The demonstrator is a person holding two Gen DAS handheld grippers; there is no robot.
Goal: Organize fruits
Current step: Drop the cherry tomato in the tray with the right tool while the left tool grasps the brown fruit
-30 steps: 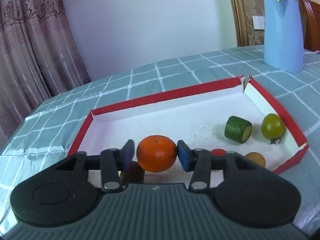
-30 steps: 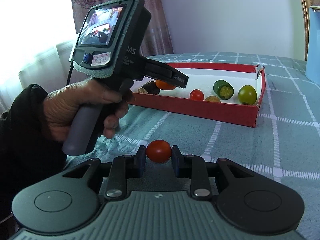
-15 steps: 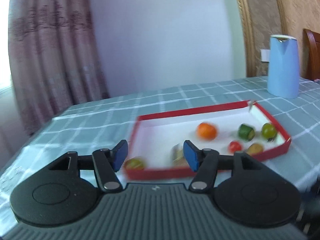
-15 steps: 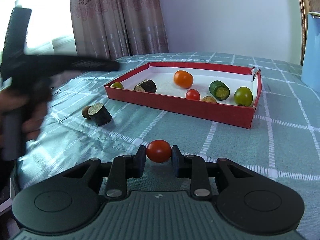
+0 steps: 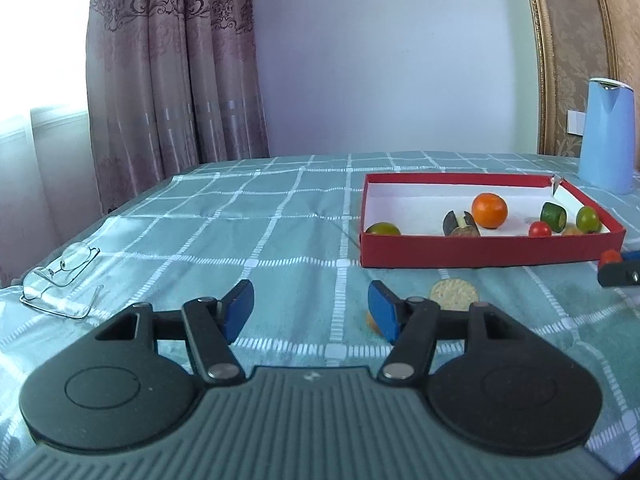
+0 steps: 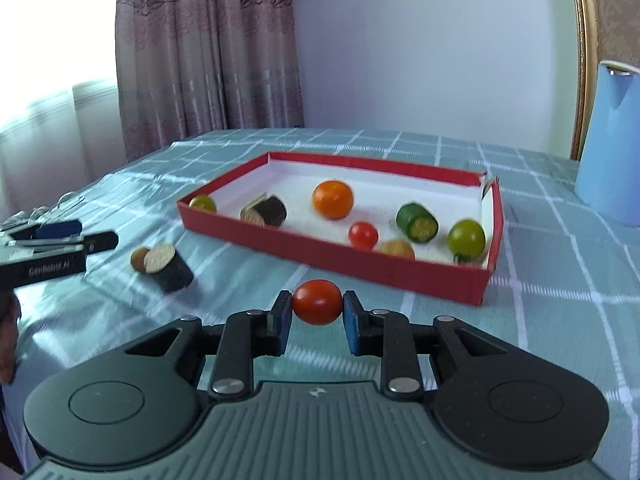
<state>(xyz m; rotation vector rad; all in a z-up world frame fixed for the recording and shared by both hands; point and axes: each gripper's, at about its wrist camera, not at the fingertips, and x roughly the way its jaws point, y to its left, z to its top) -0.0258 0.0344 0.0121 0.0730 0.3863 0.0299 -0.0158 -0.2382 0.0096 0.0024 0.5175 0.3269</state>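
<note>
Right gripper [image 6: 317,316] was clenched on a red cherry tomato [image 6: 317,307], held just above the checked teal cloth of the worktop [image 6: 560,300], short of the near long wall of the red tray [image 6: 336,258]. Left gripper [image 5: 311,308] had its jaws released, nothing between the blue pads [image 5: 240,306]; they had just been opening, then stood at a middling gap.

Red tray sat toward the far right part of the worktop, white inside. In it: an orange mandarin [image 6: 333,199] near the middle, a dark eggplant piece [image 6: 265,210] beside it toward the tray's left end, a small green fruit [image 6: 203,203] in the near-left corner, a second red tomato [image 6: 363,235] by the near wall, a tan round fruit [image 6: 397,249] touching that wall, a cucumber chunk [image 6: 417,223] lying on its side, and a green tomato [image 6: 466,237] near the right end wall.

Outside the tray, on the cloth just in front of its left end, another dark eggplant piece [image 6: 168,266] lay with its pale cut face showing, a small brown round fruit [image 6: 139,258] touching it. In the left wrist view these sat just beyond the right-side pad.

Eyeglasses [image 5: 60,276] lay near the left edge of the worktop. Blue kettle [image 5: 607,136] stood at the far right, beyond the tray.
</note>
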